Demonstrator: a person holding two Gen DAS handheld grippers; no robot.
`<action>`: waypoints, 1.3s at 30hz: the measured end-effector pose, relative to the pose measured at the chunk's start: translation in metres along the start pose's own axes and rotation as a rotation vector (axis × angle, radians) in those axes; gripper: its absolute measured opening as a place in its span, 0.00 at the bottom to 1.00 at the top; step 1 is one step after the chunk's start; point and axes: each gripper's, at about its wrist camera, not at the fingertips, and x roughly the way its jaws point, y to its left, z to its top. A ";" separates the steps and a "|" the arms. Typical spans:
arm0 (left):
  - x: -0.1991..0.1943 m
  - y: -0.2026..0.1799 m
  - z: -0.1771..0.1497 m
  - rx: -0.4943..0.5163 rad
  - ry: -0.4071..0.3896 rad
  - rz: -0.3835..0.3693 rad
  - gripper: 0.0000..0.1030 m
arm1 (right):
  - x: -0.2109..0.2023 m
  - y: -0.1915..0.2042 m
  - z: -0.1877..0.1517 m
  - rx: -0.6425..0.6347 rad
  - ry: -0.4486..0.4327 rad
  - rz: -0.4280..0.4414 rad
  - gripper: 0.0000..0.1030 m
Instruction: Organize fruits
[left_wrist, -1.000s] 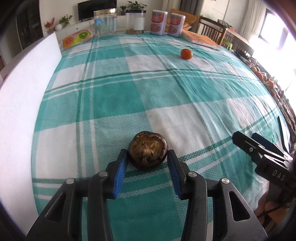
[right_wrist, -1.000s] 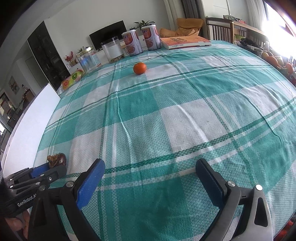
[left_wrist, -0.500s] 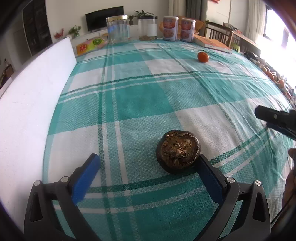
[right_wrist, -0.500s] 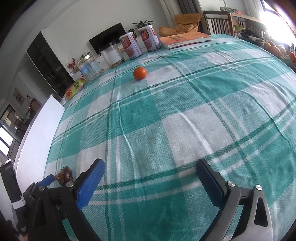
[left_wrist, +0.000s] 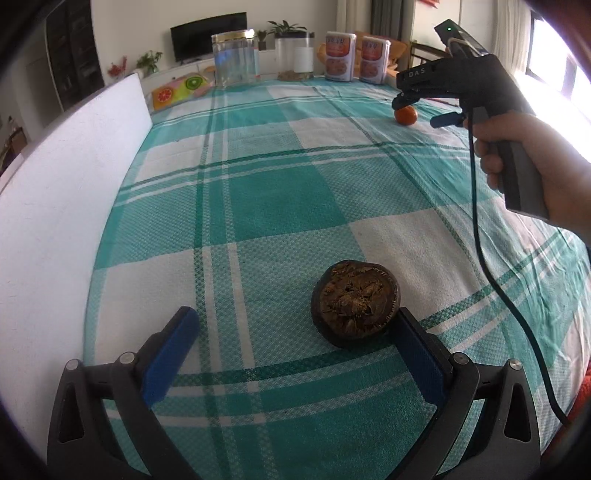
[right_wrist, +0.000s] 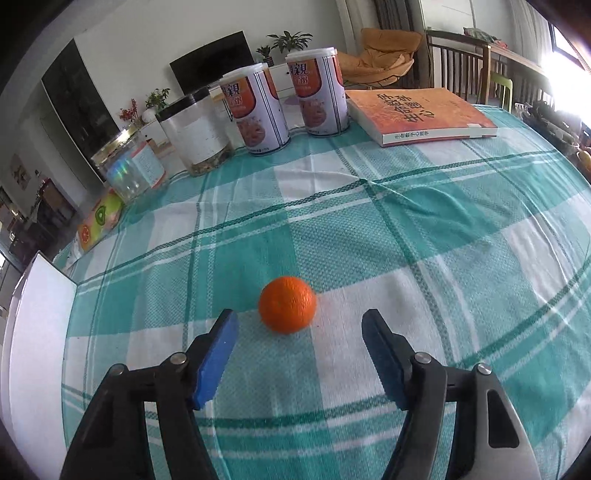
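Note:
A dark brown dried fruit lies on the green checked tablecloth. My left gripper is open around it; the fruit rests against the right finger, and the left finger stands well apart. An orange mandarin sits further up the table. My right gripper is open just in front of it, fingers apart on either side. In the left wrist view the right gripper hangs over the mandarin.
A white board runs along the table's left edge. Two printed cans, clear jars and an orange book stand at the far end. A fruit-print pack lies at the far left.
My left gripper opened and let go of the brown fruit, which now rests on the cloth. My right gripper moved up the table to the mandarin.

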 end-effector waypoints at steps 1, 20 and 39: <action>0.000 0.000 0.000 0.000 0.000 0.000 1.00 | 0.006 0.002 0.002 -0.012 0.019 -0.004 0.42; 0.000 0.000 0.000 0.000 0.000 0.000 1.00 | -0.126 0.008 -0.185 -0.098 0.126 0.246 0.33; 0.000 0.000 0.000 -0.001 0.001 0.000 1.00 | -0.141 0.029 -0.238 -0.206 0.025 0.015 0.79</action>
